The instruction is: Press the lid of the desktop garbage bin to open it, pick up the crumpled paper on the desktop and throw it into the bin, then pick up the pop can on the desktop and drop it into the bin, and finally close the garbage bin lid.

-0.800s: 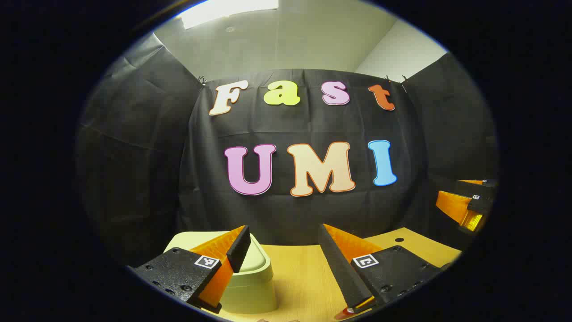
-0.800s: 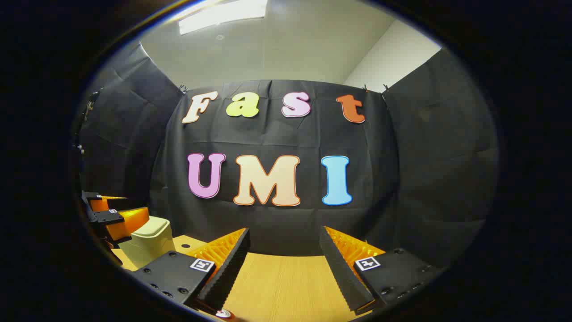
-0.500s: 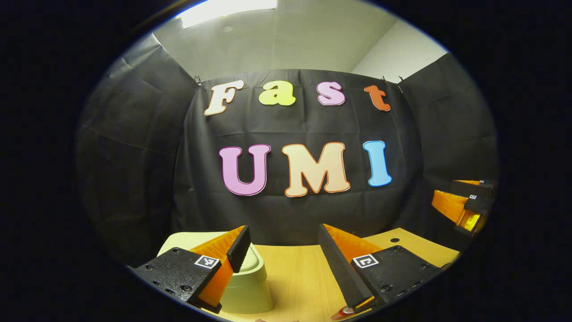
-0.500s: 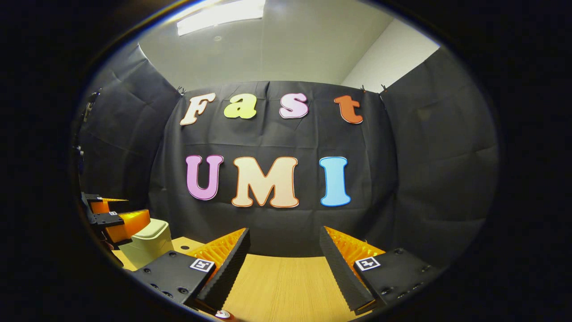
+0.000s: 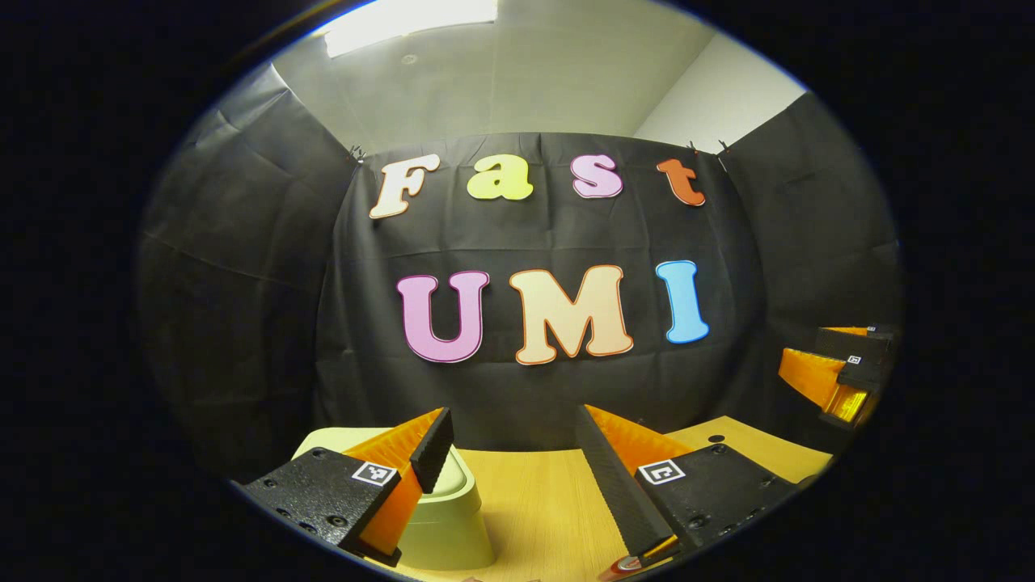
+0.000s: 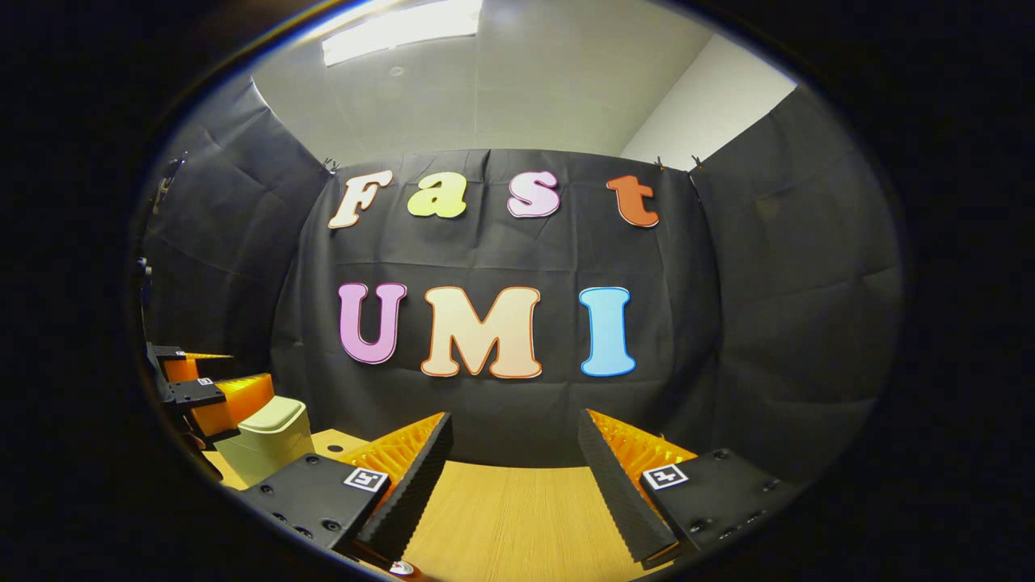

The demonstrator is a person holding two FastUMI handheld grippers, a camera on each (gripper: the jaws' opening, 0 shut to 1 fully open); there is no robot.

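Observation:
The pale green bin stands on the wooden table at the lower left of the left gripper view, partly hidden behind one finger. Its lid looks down. My left gripper is open above the table, just right of the bin, with nothing between its fingers. A red sliver, perhaps the pop can, peeks out under the other finger. In the right gripper view the bin sits far left with the left gripper by its top. My right gripper hangs open over bare wood.
The black cloth wall closes the table's back and both sides. The right gripper shows at the far right of the left gripper view, above the table's corner. A small dark hole marks the tabletop there.
The left gripper view has drifted slightly, so the bin sits a little further left and lower. Both grippers stay open, and the right one has hardly moved.

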